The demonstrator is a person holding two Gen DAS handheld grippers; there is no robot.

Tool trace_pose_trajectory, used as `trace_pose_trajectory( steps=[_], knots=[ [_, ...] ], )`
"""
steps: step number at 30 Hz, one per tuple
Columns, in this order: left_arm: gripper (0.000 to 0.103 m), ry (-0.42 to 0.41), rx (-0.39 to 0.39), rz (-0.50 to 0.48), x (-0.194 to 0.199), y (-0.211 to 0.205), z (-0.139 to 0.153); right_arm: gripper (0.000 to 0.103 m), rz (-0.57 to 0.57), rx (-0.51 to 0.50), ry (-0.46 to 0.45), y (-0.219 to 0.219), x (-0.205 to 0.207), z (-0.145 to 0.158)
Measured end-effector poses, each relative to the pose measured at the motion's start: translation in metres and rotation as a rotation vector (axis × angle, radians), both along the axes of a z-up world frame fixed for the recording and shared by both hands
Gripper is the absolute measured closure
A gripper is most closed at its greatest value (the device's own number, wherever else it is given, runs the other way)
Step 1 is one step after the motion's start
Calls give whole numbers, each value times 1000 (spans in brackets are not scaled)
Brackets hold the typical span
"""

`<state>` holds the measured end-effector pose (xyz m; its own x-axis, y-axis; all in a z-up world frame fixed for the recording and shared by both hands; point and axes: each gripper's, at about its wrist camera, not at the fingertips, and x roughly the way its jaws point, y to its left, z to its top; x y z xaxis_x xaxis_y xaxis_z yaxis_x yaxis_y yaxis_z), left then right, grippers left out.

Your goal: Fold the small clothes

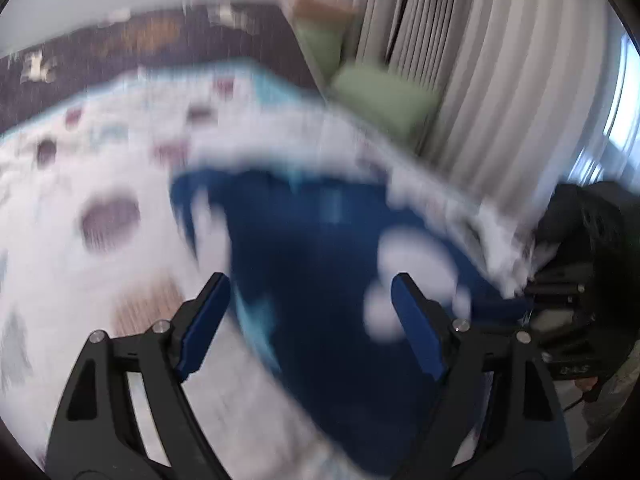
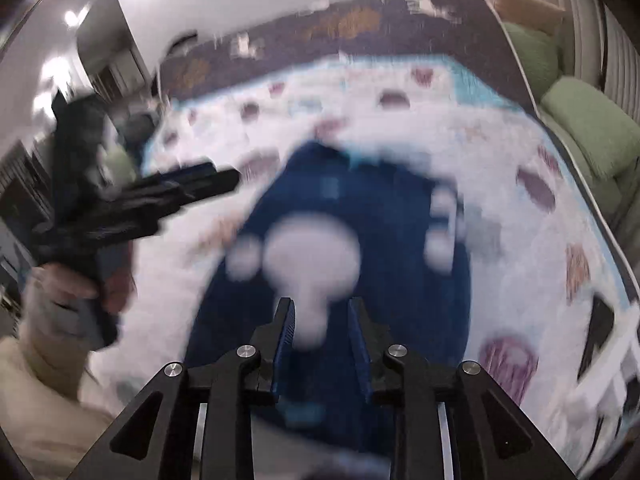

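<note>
A small dark blue garment (image 1: 312, 248) with white shapes printed on it lies on a white patterned bed cover (image 1: 80, 160); both views are blurred by motion. My left gripper (image 1: 310, 292) is open above the garment's near left part, nothing between its fingers. In the right wrist view the garment (image 2: 360, 280) lies in the middle of the cover (image 2: 520, 240). My right gripper (image 2: 322, 316) is open with a moderate gap, over the garment's near edge. The left gripper also shows in the right wrist view (image 2: 224, 178) at the left, above the cover.
Green cushions (image 1: 380, 96) lie past the bed's far right edge beside grey curtains (image 1: 500, 80). A dark patterned blanket (image 2: 320, 40) runs along the bed's far side. The bed's right edge (image 2: 600, 220) drops off near the cushions (image 2: 592, 128).
</note>
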<state>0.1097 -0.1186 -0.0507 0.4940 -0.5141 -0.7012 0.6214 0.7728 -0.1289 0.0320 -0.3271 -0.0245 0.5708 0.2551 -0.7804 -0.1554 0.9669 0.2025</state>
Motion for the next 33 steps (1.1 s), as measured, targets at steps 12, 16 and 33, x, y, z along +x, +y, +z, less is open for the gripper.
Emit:
trace_pose_trajectory(
  steps=[12, 16, 33],
  knots=[
    [18, 48, -45, 82, -7, 18, -10, 71, -62, 39, 78, -6, -11, -30],
    [17, 83, -57, 95, -2, 20, -10, 29, -143, 121, -29, -35, -17, -5],
    [0, 226, -176, 60, 20, 25, -44, 0, -146, 626, 206, -113, 53, -102]
  ],
)
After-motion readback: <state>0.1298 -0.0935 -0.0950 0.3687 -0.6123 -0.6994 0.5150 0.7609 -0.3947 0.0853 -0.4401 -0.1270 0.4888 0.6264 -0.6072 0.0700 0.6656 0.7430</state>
